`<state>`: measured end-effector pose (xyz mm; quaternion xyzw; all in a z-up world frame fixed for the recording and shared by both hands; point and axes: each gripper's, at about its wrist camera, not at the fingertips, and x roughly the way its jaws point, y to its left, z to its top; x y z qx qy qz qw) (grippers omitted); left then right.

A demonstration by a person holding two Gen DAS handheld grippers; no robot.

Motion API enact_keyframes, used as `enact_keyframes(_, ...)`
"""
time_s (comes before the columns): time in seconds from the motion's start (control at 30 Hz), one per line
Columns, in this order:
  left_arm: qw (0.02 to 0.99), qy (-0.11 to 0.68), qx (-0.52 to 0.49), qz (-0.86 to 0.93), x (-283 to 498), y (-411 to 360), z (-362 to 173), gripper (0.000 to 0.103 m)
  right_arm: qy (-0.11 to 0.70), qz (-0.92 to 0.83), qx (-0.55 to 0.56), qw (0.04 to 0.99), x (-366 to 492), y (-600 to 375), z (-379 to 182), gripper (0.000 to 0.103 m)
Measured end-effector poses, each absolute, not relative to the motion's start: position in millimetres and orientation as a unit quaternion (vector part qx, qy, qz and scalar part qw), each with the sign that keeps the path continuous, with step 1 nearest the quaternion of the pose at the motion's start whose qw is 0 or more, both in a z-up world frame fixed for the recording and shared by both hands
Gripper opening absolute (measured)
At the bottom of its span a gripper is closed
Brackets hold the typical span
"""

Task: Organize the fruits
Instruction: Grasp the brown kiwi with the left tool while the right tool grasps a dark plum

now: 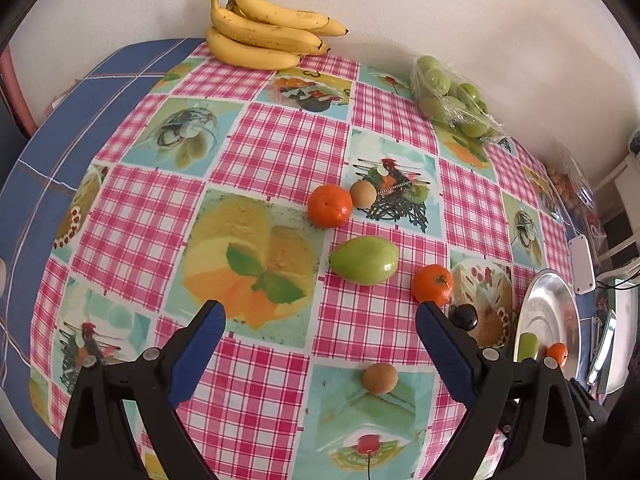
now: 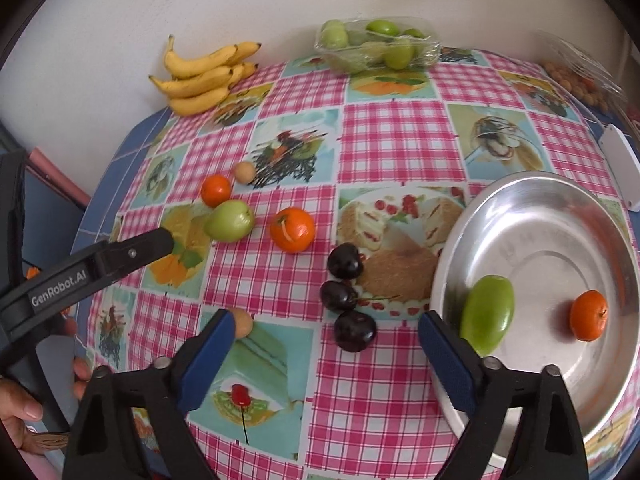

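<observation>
My left gripper (image 1: 320, 310) is open and empty above the table; it also shows in the right wrist view (image 2: 160, 240). Ahead of it lie a green fruit (image 1: 364, 260), two tangerines (image 1: 329, 205) (image 1: 433, 284), two small brown fruits (image 1: 362, 193) (image 1: 380, 377) and a dark plum (image 1: 464, 316). My right gripper (image 2: 326, 320) is open and empty, just short of three dark plums (image 2: 345, 261) (image 2: 338, 296) (image 2: 355, 331). A metal plate (image 2: 560, 220) at the right holds a green fruit (image 2: 489, 313) and a tangerine (image 2: 589, 315).
Bananas (image 1: 264, 28) and a wrapped tray of green fruits (image 1: 452, 96) sit at the far edge by the wall. A bag of small fruits (image 2: 580, 76) and a white box (image 2: 622, 168) lie at the right. The checked tablecloth (image 2: 384, 144) covers the table.
</observation>
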<state>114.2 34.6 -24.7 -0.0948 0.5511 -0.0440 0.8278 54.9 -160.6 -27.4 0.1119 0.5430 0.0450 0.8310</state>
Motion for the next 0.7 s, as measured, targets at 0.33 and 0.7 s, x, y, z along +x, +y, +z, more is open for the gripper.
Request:
enact_keyframes(0.33,0.798,0.593,-0.088,-0.065,114,17,-50,0.096,0.576,0.028,0.095,0.812,62,-159,-51,0.066)
enact_keyframes(0.7,0.764,0.626,-0.097,-0.122,108,-5,-66,0.058,0.591,0.012,0.084,0.802,68,-161,-64,0.037)
